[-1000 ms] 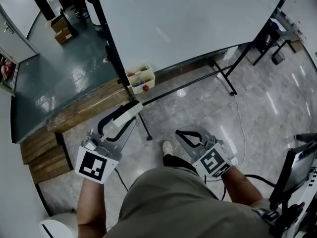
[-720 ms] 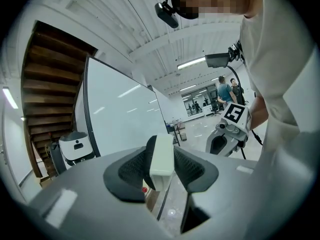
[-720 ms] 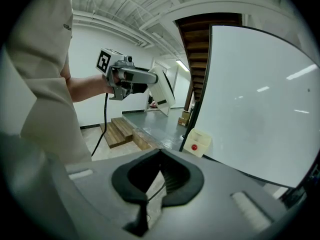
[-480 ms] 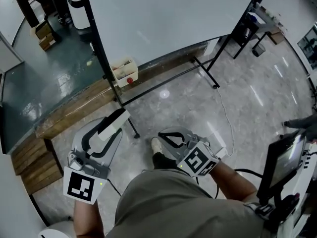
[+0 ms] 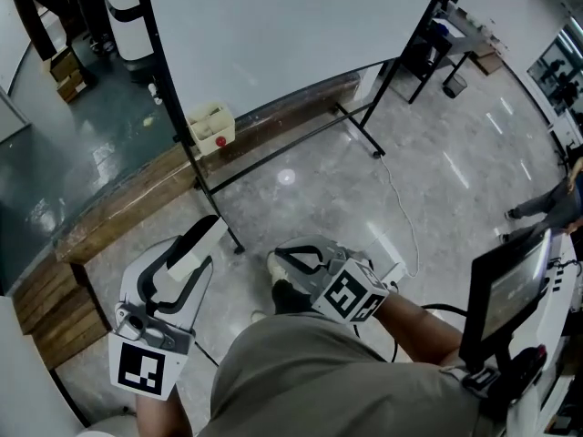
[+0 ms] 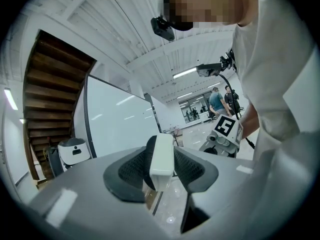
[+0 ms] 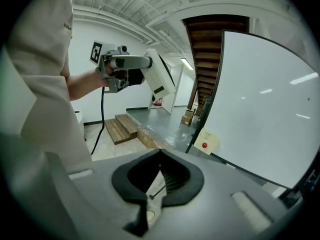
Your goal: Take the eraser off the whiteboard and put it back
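Left gripper (image 5: pixel 202 239) at 8 o'clock clamps the white eraser (image 6: pixel 161 160) (apart from whiteboard (image 5: pixel 273 25), 12 o'clock); right gripper (image 5: pixel 290 258), 6 o'clock, pinched closed, empty.

No legible text, brand or number. Coded square marker (image 5: pixel 141 371) on left hand-held gripper (image 5: pixel 202 235), 7 o'clock; second marker (image 5: pixel 351 294) on right hand-held gripper (image 5: pixel 272 261), 6 o'clock.

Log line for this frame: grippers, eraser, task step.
left gripper: shut on eraser | right gripper: shut, empty | eraser: off whiteboard, held clear of it | step: put-back not yet done
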`<action>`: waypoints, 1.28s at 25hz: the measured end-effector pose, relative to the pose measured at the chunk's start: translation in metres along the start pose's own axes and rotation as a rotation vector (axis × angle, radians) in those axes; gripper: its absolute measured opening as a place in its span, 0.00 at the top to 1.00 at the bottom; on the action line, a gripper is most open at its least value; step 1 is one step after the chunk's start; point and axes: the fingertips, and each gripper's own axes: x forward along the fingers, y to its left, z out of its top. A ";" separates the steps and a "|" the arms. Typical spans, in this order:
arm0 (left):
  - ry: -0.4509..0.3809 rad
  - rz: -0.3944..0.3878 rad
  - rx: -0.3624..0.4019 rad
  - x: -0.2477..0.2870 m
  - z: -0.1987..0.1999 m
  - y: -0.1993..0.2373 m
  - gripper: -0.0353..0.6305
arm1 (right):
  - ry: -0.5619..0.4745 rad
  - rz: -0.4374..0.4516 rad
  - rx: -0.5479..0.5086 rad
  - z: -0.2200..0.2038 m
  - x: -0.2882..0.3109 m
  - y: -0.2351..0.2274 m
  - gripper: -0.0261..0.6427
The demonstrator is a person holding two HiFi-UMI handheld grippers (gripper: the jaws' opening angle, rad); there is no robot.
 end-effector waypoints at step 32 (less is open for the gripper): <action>-0.085 -0.063 0.033 -0.023 0.031 -0.044 0.70 | 0.010 0.012 0.009 -0.011 -0.012 0.023 0.96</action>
